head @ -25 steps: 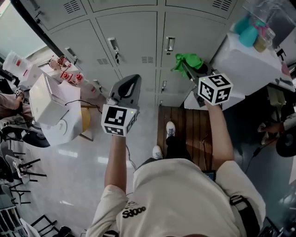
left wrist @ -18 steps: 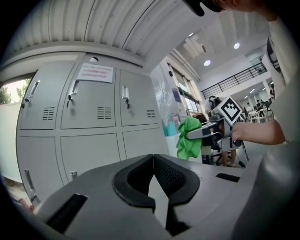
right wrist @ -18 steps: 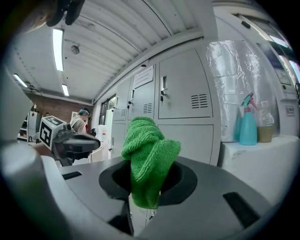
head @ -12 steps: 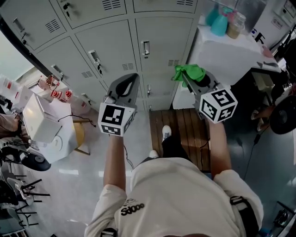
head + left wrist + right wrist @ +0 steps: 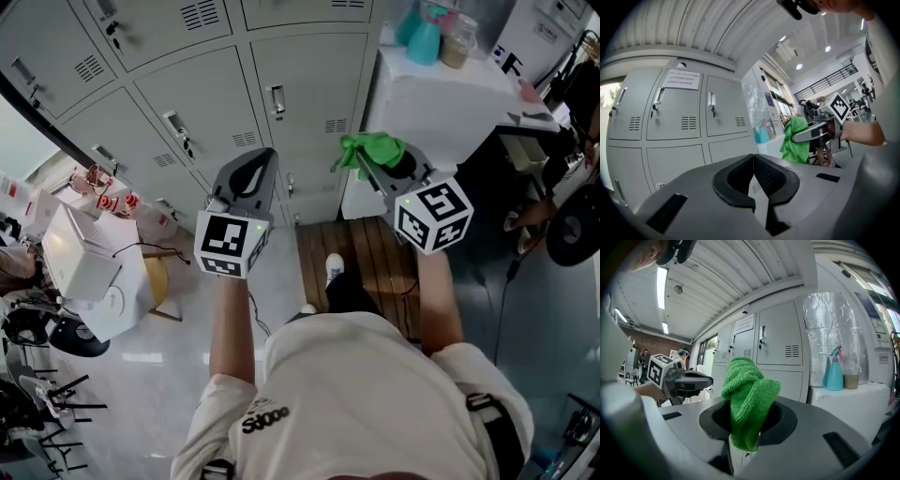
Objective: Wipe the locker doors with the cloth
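Clamps the right gripper's (image 5: 749,427) jaws on a green cloth (image 5: 749,390), bunched and standing up out of the pinch. Holds the left gripper's (image 5: 753,174) jaws pressed tip to tip on nothing.

Faces a bank of grey locker doors (image 5: 202,94), straight ahead of both pairs of jaws and apart from them (no contact with the metal visible in any view). Shows at least six doors in the left gripper view, in two rows of three, each upper one with a handle and a vent. Stands near a white counter (image 5: 441,103) butting against the right end of the lockers.

Levels two grippers side by side toward the doors, the right one before the last column by the counter, the left one before the next column over. Carries one cloth only, long axis running up and down across the right jaws, loose top leading toward the doors. Leaves a single teal spray bottle (image 5: 833,369) and a single jar (image 5: 851,371) on the counter, well apart from either gripper.

Points, by the look of it, to a forward reach with the right gripper as the coming move. Calls for the cloth's face laid flat against the nearest door, with no wiping yet under way.
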Motion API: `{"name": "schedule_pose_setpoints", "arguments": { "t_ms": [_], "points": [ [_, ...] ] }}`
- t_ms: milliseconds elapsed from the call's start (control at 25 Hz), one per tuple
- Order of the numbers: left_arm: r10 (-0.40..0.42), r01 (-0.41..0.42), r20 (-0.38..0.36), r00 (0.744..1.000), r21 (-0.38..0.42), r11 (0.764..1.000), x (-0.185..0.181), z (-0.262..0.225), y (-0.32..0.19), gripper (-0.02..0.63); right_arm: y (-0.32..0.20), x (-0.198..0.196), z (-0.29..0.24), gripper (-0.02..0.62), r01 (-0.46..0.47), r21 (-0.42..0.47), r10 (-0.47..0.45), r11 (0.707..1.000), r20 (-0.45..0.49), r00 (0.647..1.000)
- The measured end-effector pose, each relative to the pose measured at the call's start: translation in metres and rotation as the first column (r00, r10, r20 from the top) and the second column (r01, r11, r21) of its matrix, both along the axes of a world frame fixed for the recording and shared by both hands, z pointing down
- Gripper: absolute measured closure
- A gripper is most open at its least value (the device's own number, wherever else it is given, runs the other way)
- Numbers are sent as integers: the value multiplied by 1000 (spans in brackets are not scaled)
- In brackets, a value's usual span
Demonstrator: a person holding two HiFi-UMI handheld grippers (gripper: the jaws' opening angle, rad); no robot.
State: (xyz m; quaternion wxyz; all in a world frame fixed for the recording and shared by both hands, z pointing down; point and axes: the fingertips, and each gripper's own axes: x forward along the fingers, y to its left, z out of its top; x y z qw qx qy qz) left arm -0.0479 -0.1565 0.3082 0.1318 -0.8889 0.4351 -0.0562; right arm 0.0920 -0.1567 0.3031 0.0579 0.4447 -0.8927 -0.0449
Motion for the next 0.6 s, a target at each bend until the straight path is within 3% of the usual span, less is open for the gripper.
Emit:
{"name": "schedule_pose_setpoints", "arguments": {
  "t_ms": [320,600],
  "points": [
    [42,-42,-9,999,-28,999,12,12,1,588,5,2,13,512,-7,4,7,1000,-24,1000],
    [30,-30,-5,1000,-60,998,10,30,-6,588,-1,6,27,512,-18,-21,17,1000,-25,1000]
  ]
}}
